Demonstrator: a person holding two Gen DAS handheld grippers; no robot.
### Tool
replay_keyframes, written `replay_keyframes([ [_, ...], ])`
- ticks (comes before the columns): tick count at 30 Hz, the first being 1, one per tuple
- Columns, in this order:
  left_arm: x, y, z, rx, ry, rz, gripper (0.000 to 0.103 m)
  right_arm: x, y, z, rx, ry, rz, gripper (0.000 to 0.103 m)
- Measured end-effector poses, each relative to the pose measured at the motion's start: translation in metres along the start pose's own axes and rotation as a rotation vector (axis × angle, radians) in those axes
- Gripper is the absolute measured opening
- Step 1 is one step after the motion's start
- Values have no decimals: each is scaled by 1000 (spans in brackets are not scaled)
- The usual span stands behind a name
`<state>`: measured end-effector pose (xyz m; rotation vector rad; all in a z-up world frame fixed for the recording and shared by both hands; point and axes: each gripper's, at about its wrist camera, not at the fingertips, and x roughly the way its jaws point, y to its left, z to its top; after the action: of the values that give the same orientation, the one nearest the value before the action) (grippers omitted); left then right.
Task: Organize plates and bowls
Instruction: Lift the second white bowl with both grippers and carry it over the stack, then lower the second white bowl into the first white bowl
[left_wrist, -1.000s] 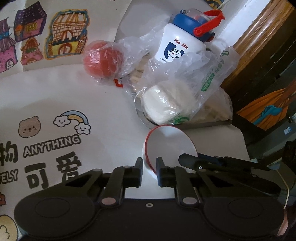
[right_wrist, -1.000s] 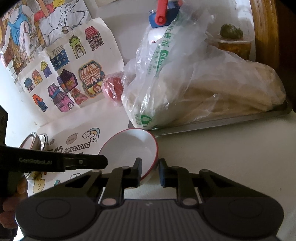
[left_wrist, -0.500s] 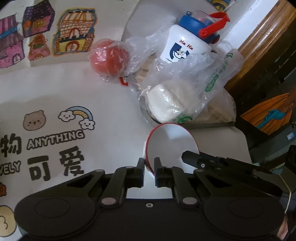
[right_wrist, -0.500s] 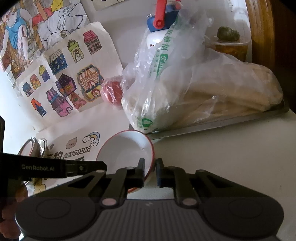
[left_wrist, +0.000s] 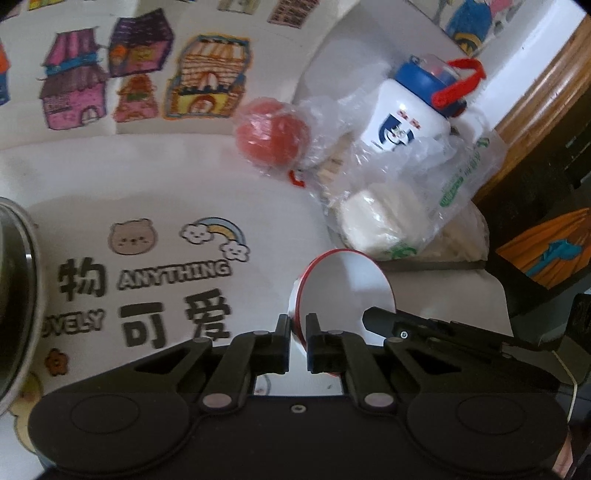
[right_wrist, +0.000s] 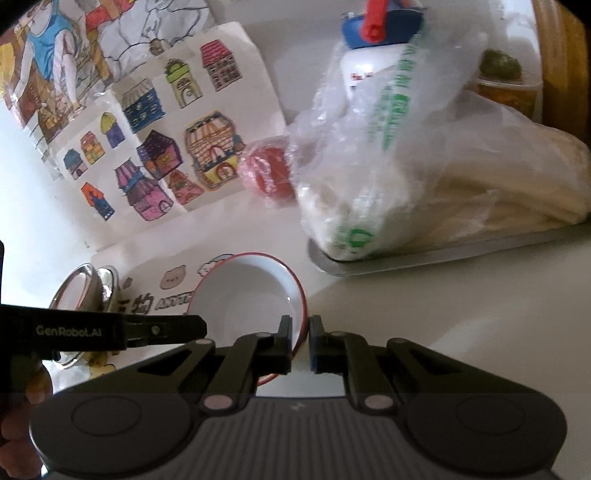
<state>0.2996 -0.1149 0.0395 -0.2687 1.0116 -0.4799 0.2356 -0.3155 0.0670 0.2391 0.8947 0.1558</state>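
Note:
A white bowl with a red rim (left_wrist: 345, 288) (right_wrist: 247, 295) is held between both grippers above the table. My left gripper (left_wrist: 298, 334) is shut on its left rim. My right gripper (right_wrist: 301, 338) is shut on its right rim. The right gripper's fingers (left_wrist: 384, 321) show at the bowl's right side in the left wrist view, and the left gripper's fingers (right_wrist: 177, 328) show at the left in the right wrist view. A steel bowl stack (right_wrist: 83, 288) (left_wrist: 14, 288) sits to the left.
A metal tray (right_wrist: 443, 254) carries plastic bags of buns and flatbread (left_wrist: 384, 218). A wrapped tomato (left_wrist: 271, 134) and a white bottle with a blue lid (left_wrist: 410, 118) stand behind. Drawings (right_wrist: 166, 147) cover the tabletop. A wooden edge (left_wrist: 535, 96) is at right.
Both grippers have closed tighter on the bowl's rim and carried it left and away from the tray. The steel bowl has come into the left wrist view.

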Motion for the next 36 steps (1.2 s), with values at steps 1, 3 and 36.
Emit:
replay_keyframes([
  [1, -3, 2, 0, -4, -6, 4, 7, 2, 3, 1, -3, 2, 6, 9],
  [3, -11, 7, 0, -9, -19, 14, 7, 6, 10, 3, -9, 5, 19, 9],
  [36, -154, 150, 8, -234, -222, 222, 6, 68, 219, 42, -283, 72, 185, 9],
])
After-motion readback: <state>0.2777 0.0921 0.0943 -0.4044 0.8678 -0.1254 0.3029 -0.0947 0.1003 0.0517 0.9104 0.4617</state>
